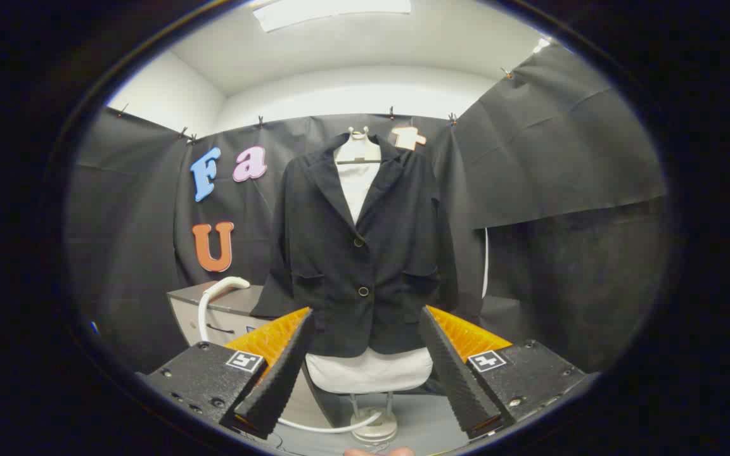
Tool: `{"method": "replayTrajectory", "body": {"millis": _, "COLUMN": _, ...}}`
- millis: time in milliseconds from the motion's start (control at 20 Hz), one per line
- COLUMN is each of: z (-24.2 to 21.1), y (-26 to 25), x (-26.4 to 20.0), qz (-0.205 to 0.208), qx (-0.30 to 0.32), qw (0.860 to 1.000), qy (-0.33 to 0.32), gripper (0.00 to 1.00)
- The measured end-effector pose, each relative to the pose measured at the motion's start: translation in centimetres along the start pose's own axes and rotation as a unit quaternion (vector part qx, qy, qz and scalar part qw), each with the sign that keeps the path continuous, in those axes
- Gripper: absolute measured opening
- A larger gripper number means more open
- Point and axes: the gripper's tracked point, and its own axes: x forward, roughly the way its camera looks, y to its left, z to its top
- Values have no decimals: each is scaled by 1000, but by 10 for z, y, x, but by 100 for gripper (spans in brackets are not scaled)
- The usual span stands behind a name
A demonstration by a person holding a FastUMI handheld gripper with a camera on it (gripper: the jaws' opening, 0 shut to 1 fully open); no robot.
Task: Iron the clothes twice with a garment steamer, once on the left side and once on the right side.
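Claw (365,316) level, fingers spread, empty, black jacket (358,253) hanging just beyond

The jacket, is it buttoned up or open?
Buttoned: the jacket hangs closed on its stand, both front buttons done up. The open gripper holds nothing.

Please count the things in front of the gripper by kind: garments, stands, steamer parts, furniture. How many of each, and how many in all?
Garments: 2, a black jacket over a white shirt
Stands: 1, the mannequin stand
Steamer parts: 1, a white steamer handle with hose
Furniture: 1, a cabinet
Total: 5
The gripper is open and holds nothing.
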Motion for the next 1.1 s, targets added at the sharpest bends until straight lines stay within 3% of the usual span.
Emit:
{"method": "replayTrajectory", "body": {"millis": 600, "z": 8, "y": 22, "x": 10, "qz": 1, "qx": 8, "qw": 1000, "qy": -3, "gripper": 100}}
{"method": "replayTrajectory", "body": {"millis": 850, "z": 15, "y": 71, "x": 26, "qz": 21, "qx": 12, "qw": 1000, "qy": 8, "gripper": 100}}
{"method": "replayTrajectory", "body": {"millis": 1100, "z": 20, "y": 152, "x": 49, "qz": 51, "qx": 28, "qw": 998, "qy": 27, "gripper": 100}}
